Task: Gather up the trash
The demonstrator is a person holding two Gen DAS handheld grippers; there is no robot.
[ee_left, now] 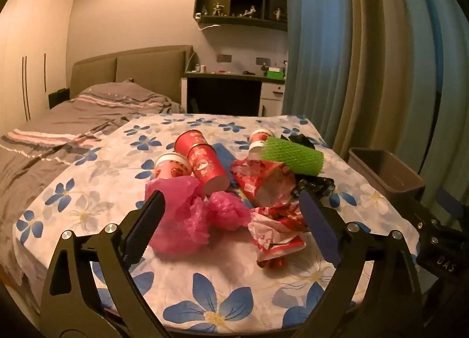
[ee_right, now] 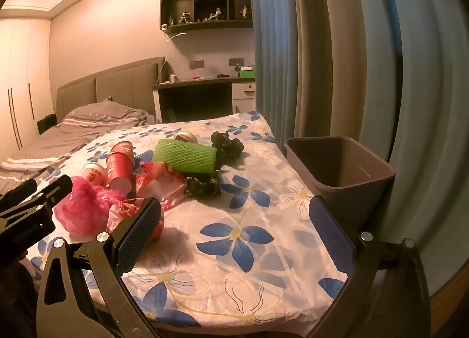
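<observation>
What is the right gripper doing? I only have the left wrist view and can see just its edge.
Observer: The right gripper is open and holds nothing, over the flowered cloth.
Operator: Anything in the bin?
Observer: The right wrist view looks into the bin; the part of the inside that shows holds no trash.
Operator: What's behind the green net?
Observer: A crumpled black bag lies just beyond the green net, on the bin's side.

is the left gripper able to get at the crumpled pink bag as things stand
Probably yes. The left gripper is open, and the crumpled pink bag lies at the near edge of the pile, just ahead between its fingers. Nothing lies over it; the red cups sit behind.
</observation>
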